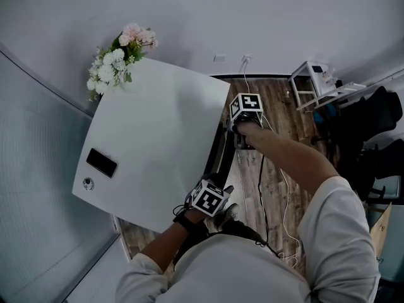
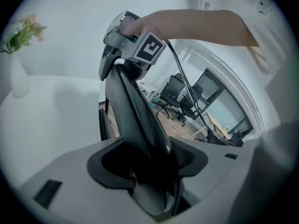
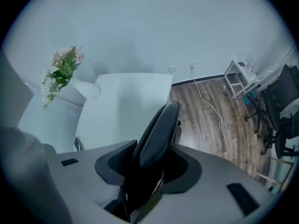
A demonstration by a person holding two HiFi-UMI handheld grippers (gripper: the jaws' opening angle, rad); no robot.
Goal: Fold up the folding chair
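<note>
The black folding chair (image 1: 220,151) stands edge-on beside the white table, mostly hidden under my arms in the head view. My left gripper (image 1: 210,197) is at its near end and my right gripper (image 1: 243,113) at its far end. In the left gripper view the chair's dark curved panel (image 2: 138,120) rises out of the left gripper (image 2: 150,174), which is shut on it, up to the right gripper (image 2: 133,43) at its top. In the right gripper view the same panel (image 3: 156,129) fills the gap of the right gripper (image 3: 144,174), shut on it.
The white table (image 1: 151,144) lies left of the chair with a vase of flowers (image 1: 120,55), a dark phone (image 1: 101,163) and a small round object (image 1: 88,183). Cables (image 1: 284,191) trail over the wooden floor. A white rack (image 1: 309,84) and black office chairs (image 1: 372,125) stand right.
</note>
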